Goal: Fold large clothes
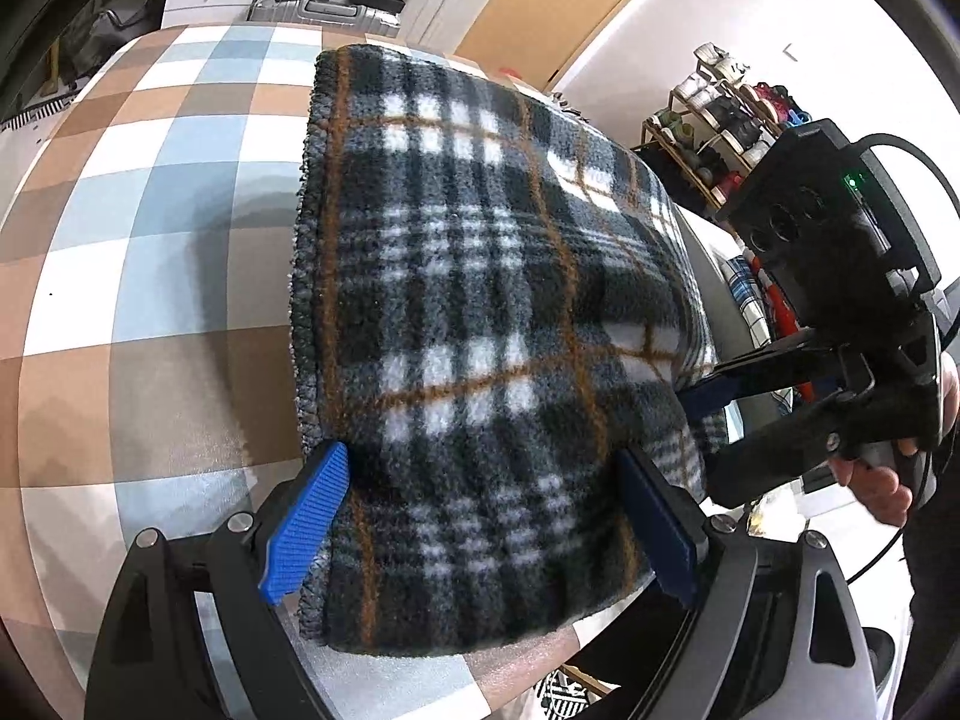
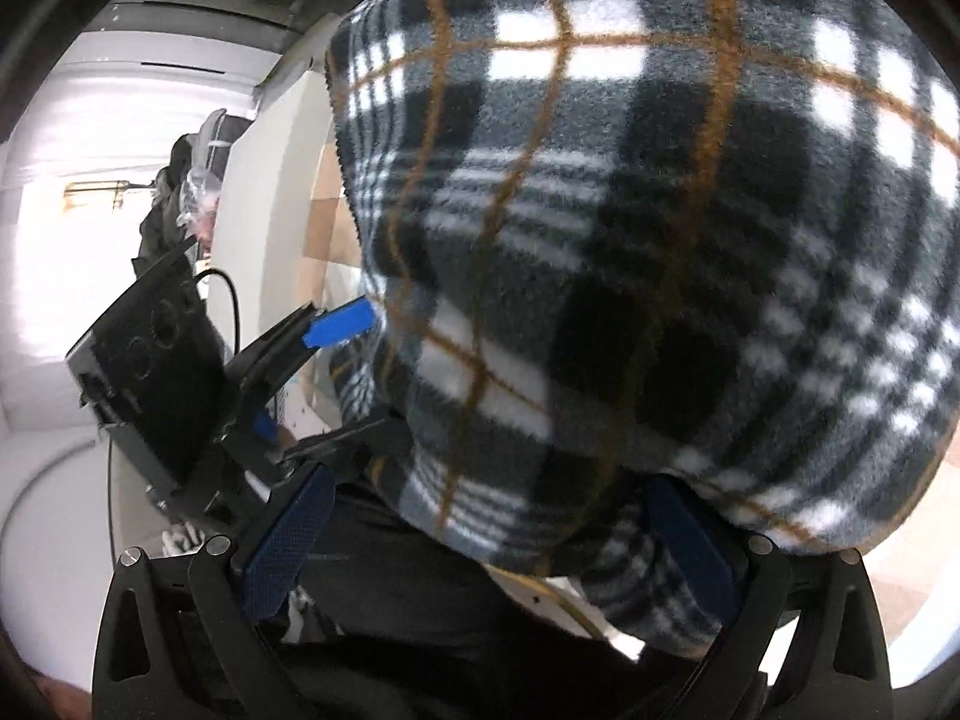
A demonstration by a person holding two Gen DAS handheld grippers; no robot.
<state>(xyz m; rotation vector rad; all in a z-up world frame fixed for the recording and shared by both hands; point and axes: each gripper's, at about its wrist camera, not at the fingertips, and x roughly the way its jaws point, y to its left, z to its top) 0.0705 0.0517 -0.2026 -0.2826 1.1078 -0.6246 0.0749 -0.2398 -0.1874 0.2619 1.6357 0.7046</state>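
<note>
Both tools spread around the plaid fleece (image 1: 480, 324); only the left view shows the checkered tabletop (image 1: 150, 192).

**Both grippers spread wide, fabric between the pads**

Left gripper (image 1: 486, 516): 2 blue pads apart, plaid fleece (image 1: 480, 300) lying between them. Right gripper (image 2: 492, 540): jaws equally wide, fleece draped over and between them. From the left wrist camera, a bare hand (image 1: 882, 480) grasps the right gripper's handle, at right.
</note>
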